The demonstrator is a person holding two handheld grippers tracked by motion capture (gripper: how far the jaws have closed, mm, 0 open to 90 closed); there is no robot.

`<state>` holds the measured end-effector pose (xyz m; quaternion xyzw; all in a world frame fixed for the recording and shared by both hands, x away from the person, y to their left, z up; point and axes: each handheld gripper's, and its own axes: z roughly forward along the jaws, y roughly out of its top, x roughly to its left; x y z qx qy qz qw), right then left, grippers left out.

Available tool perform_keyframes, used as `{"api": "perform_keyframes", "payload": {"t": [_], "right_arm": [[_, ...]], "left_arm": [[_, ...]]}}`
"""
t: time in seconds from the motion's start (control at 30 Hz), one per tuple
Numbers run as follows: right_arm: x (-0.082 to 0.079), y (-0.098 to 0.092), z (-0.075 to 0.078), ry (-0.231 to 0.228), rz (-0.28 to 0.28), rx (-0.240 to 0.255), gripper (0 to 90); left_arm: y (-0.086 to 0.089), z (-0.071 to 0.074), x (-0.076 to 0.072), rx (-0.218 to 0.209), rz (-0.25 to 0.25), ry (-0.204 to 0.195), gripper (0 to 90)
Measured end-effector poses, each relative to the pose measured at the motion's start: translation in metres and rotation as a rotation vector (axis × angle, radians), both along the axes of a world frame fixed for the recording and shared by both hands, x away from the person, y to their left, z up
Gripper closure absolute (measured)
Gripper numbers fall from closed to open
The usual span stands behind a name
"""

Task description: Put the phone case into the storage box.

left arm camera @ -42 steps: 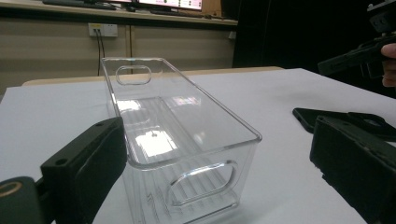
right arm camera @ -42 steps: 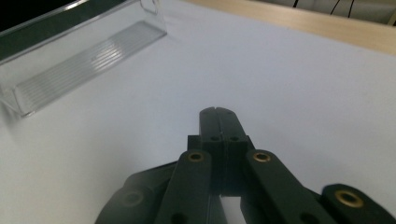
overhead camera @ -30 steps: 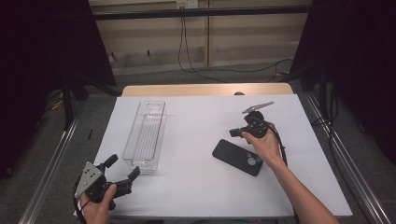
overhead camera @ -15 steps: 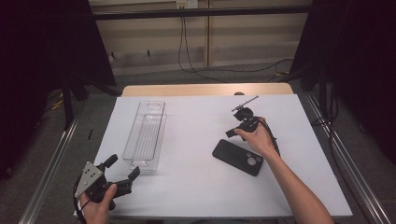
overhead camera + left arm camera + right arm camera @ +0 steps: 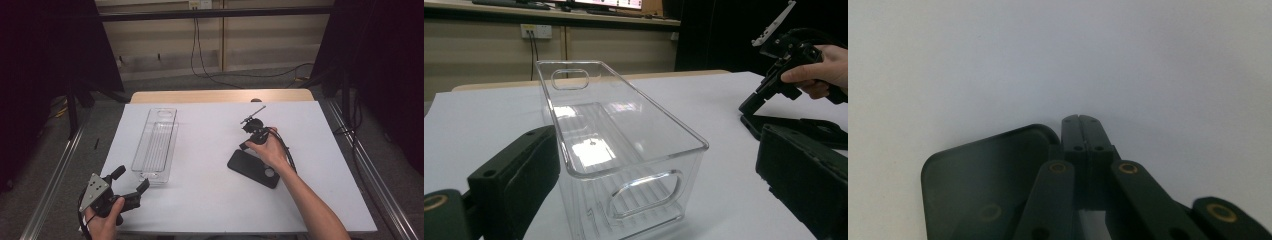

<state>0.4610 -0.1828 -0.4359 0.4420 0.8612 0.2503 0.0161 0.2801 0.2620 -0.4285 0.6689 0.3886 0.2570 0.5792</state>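
Even overhead light falls on the white table (image 5: pixel 215 150), which reads bright while the surroundings on both sides of it sink into near-black. The clear plastic bin (image 5: pixel 624 145) catches window-like glare on its floor and rim, and the left gripper (image 5: pixel 654 190) in front of it is soft and out of focus. In the right gripper view the table (image 5: pixel 1148 60) looks dim and grey, with a faint shadow beside the black phone case (image 5: pixel 983 180).

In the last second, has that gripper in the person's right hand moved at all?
Yes. The right gripper has swung toward the far edge of the table, tilting over the black phone case's far end, which stayed put.
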Motion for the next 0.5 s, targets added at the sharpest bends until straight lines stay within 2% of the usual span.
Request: {"api": "perform_keyframes", "payload": {"t": [0.17,0.27,0.33,0.37,0.5], "right_arm": [[-0.002,0.005,-0.001,-0.003,0.012,-0.005,90.0],[-0.003,0.009,-0.002,-0.015,0.031,-0.008,90.0],[-0.005,0.013,-0.002,-0.006,0.043,0.004,90.0],[-0.006,0.014,-0.002,-0.016,0.046,-0.009,90.0],[-0.009,0.020,-0.001,-0.015,0.082,-0.008,90.0]], "left_arm": [[0.000,0.000,0.000,0.001,-0.002,0.000,4.0],[0.000,0.000,0.000,0.001,0.000,0.000,4.0],[0.000,0.000,0.000,0.000,-0.001,0.001,4.0],[0.000,0.000,0.000,0.001,0.000,0.001,4.0],[0.000,0.000,0.000,0.001,-0.002,0.001,4.0]]}}
